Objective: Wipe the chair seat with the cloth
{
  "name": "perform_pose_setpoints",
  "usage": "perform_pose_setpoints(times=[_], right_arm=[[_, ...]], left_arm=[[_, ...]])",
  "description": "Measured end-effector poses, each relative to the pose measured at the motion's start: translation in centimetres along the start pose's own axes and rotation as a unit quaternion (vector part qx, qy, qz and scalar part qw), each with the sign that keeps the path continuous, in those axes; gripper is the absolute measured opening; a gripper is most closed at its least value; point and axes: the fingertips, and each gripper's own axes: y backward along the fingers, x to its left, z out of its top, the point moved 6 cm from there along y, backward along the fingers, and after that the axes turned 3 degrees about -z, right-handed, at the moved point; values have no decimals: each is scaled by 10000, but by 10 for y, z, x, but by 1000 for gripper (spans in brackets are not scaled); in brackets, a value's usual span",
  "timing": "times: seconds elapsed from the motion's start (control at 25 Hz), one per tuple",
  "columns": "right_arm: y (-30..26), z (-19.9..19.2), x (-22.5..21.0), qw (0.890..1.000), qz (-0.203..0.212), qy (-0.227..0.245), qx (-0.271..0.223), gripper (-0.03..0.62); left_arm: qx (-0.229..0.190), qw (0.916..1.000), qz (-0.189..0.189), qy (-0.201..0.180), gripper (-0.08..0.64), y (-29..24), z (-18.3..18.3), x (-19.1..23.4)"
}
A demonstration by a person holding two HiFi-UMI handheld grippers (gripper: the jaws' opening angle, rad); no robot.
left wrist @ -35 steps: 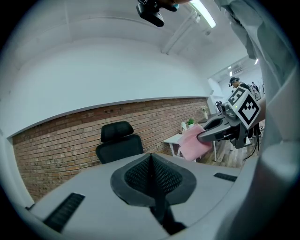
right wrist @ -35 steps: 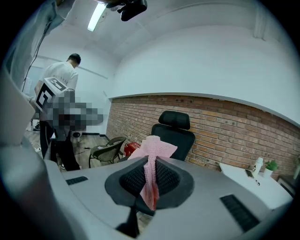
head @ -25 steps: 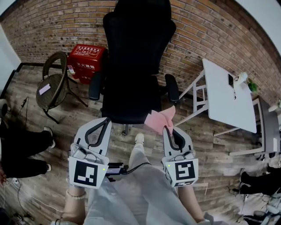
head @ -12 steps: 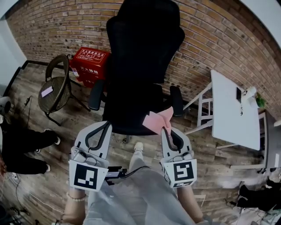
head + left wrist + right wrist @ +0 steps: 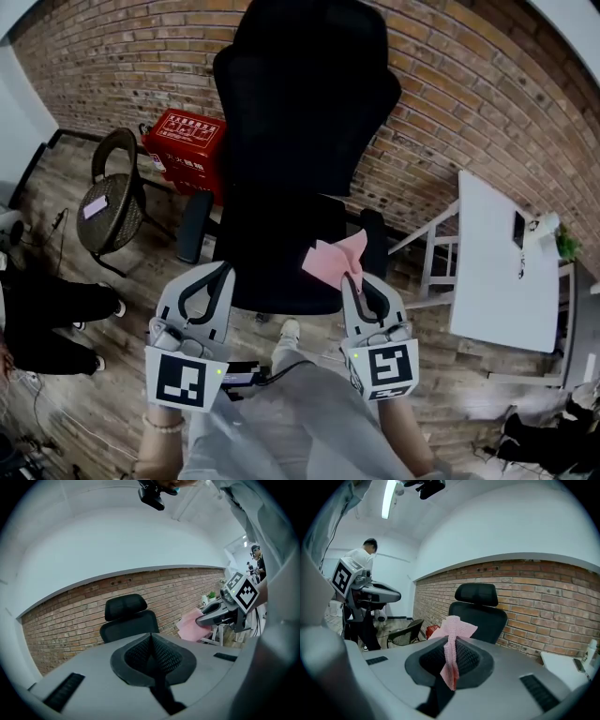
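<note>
Our right gripper [image 5: 353, 278] is clamped on the pink cloth [image 5: 330, 261]. The cloth bunches out of the closed jaws and fans above the near right edge of the seat [image 5: 267, 258] of the black office chair [image 5: 300, 112]. It looks just clear of the seat, though we cannot be sure. Our left gripper [image 5: 221, 269] has its jaws pressed together with nothing between them, by the seat's near left edge. A wicker chair [image 5: 111, 197] and a red box [image 5: 185, 141] stand near the brick wall [image 5: 450, 103].
</note>
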Motion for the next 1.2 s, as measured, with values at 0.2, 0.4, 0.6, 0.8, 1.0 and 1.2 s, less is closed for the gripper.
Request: perform_pose_setpoints(times=[0.2,0.4,0.6,0.8,1.0,1.2], right_arm=[[-48,7,-41,9997,204,54,-104,55],[-89,7,-71,9990,424,101,-38,55],[-117,5,-95,9983,573,85,-41,55],[-135,-3,-101,9970,765,-23,136,55],[-151,-9,-100,9955,939,48,146,55],[-167,-20,-99,9942,1041,119,222,55]], left_arm=[[108,9997,206,85,18,-51,3,18],[170,9991,383,105,18,-91,2,33],[271,9980,519,227,18,-125,1,41],[394,9974,572,203,18,-140,0,43],[526,9969,551,173,18,-149,-8,51],[623,9963,549,224,18,-161,-24,58]])
